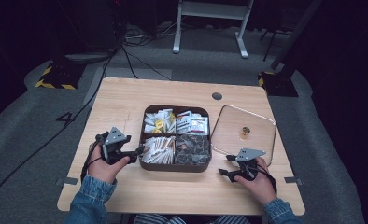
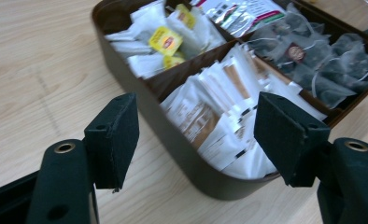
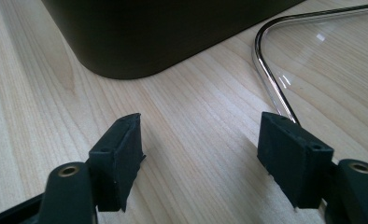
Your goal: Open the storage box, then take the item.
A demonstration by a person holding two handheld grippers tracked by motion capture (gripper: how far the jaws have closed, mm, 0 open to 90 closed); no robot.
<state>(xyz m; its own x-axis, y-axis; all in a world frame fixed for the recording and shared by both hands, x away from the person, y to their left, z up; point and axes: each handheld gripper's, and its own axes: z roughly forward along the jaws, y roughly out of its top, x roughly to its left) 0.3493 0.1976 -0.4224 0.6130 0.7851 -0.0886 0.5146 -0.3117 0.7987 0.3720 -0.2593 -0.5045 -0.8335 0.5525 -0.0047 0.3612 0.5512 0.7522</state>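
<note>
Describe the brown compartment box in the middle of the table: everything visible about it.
The box is dark brown, squarish with rounded corners, seemingly plastic, sitting flat and open near the middle of the wooden table. Crossed dividers split it into four compartments: white tea bags with yellow tags far left, silvery sachets far right, white and tan paper packets near left, dark mesh bags near right. Its clear lid lies just right of it. The left gripper is close to its near-left side; contact cannot be told.

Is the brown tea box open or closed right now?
Open. The brown tea box shows all four compartments of packets uncovered, and its clear lid lies flat on the table beside it.
</note>
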